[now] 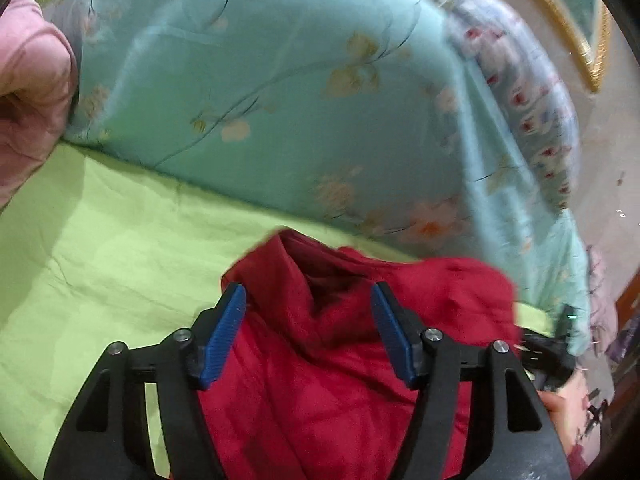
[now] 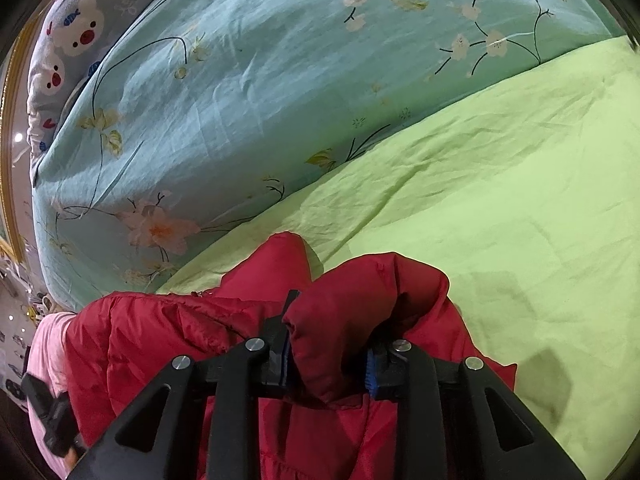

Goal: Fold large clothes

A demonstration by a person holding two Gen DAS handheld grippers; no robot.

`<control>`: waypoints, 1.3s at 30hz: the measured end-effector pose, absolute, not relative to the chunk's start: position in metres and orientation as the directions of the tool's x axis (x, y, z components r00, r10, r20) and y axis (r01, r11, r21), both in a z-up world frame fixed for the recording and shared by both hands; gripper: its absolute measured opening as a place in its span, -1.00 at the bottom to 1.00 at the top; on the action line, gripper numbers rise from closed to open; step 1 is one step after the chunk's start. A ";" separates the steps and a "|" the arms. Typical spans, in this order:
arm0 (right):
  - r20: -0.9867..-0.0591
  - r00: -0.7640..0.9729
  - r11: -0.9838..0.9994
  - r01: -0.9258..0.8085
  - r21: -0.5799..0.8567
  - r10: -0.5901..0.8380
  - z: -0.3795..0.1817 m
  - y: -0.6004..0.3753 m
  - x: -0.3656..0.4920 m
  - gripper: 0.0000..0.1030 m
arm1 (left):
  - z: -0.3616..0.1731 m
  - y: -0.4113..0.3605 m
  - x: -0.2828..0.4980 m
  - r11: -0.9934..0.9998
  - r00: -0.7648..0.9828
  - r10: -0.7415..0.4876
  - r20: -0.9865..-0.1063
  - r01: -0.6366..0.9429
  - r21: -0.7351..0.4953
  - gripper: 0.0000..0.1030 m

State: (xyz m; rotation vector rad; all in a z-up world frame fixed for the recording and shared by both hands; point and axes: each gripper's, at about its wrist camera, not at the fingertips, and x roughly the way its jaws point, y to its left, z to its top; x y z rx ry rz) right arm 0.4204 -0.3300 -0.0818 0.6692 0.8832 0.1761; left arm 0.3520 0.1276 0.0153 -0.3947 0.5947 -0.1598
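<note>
A red padded jacket (image 1: 320,360) lies bunched on the lime-green bed sheet (image 1: 100,260). My left gripper (image 1: 308,300) is open, its blue pads wide apart above the jacket's folds, holding nothing. In the right wrist view the same jacket (image 2: 160,340) rises in a thick fold between the fingers. My right gripper (image 2: 332,320) is shut on that fold of the red jacket, and the cloth hides most of its pads. The sheet (image 2: 500,200) spreads to the right.
A turquoise floral quilt (image 1: 280,80) is piled along the far side of the bed, also in the right wrist view (image 2: 220,100). A bear-print pillow (image 2: 72,40) lies behind it. Pink cloth (image 1: 28,92) sits at the left. A gold frame (image 1: 588,52) stands beyond.
</note>
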 end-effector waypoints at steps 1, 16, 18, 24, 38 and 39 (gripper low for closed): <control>-0.658 0.635 0.786 0.127 0.604 0.404 -0.082 -0.330 0.421 -0.46 | 0.021 0.123 0.344 0.915 0.818 -0.273 -0.506 0.059 -0.399 0.25; -0.606 0.721 0.831 0.076 0.552 0.336 -0.024 -0.344 0.397 0.32 | 0.027 0.018 0.311 0.871 0.698 -0.489 -0.523 0.356 -0.338 0.25; -0.584 0.730 0.835 0.033 0.550 0.356 -0.012 -0.343 0.388 0.32 | 0.028 0.013 0.309 0.865 0.692 -0.501 -0.520 0.376 -0.334 0.25; -0.581 0.698 0.872 -0.130 0.472 0.418 -0.004 -0.299 0.363 0.32 | 0.018 -0.005 0.318 0.870 0.668 -0.492 -0.558 0.401 -0.286 0.25; -0.777 0.564 0.957 -0.222 0.186 0.282 -0.059 -0.217 0.392 0.30 | -0.043 0.000 0.396 0.962 0.617 -0.274 -0.738 0.182 -0.204 0.32; -0.782 0.562 0.962 -0.199 0.188 0.269 -0.061 -0.221 0.398 0.30 | -0.045 0.004 0.401 0.964 0.620 -0.266 -0.738 0.162 -0.212 0.32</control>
